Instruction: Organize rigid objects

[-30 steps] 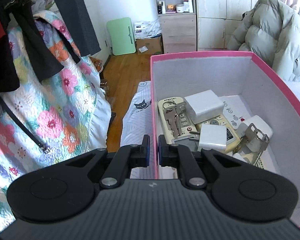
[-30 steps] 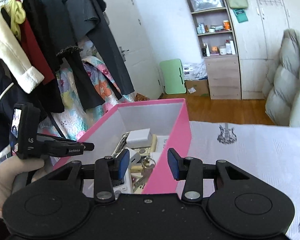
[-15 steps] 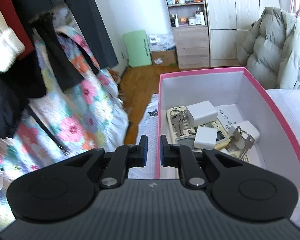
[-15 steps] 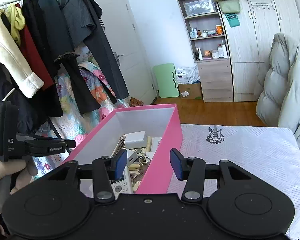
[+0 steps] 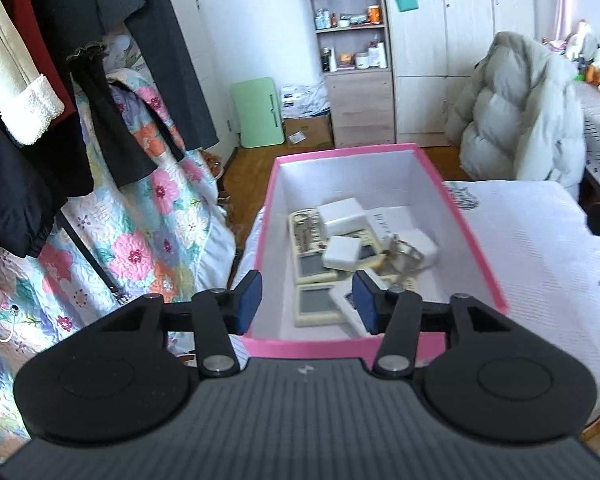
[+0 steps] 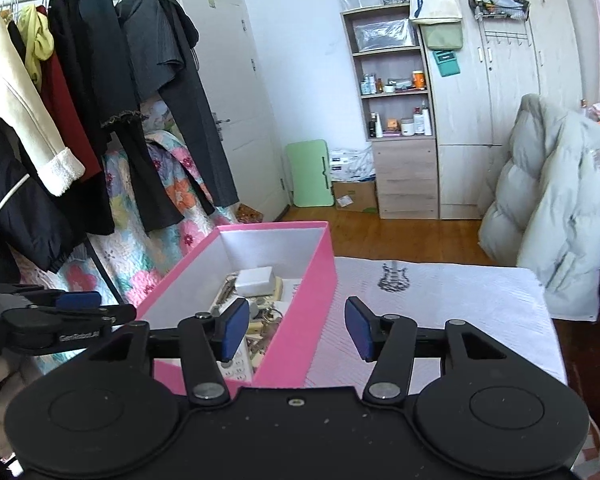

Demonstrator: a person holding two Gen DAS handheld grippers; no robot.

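A pink box [image 5: 476, 248] with a white inside stands on the white-clothed table [image 5: 540, 248]. In it lie a white charger block [image 5: 342, 210], a smaller white cube [image 5: 342, 254], beige remotes [image 5: 314, 274] and a metal key bunch [image 5: 406, 256]. My left gripper [image 5: 306, 302] hovers above the box's near end; its jaws are opening and nothing is between the pads. My right gripper [image 6: 296, 330] is also opening. The right wall of the pink box [image 6: 300, 320] shows between its fingers, and the pads stay clear of it.
A rail of hanging clothes [image 6: 80, 100] and a floral quilt [image 5: 140, 248] crowd the left side. A grey puffer jacket [image 6: 552, 208] is draped at the right. A shelf unit [image 6: 396, 120] and a green folding board [image 6: 310, 172] stand by the far wall.
My left gripper drew back and up from the box's left wall, where it was nearly shut, and its jaws spread wide. The right gripper also backed away and widened a little.
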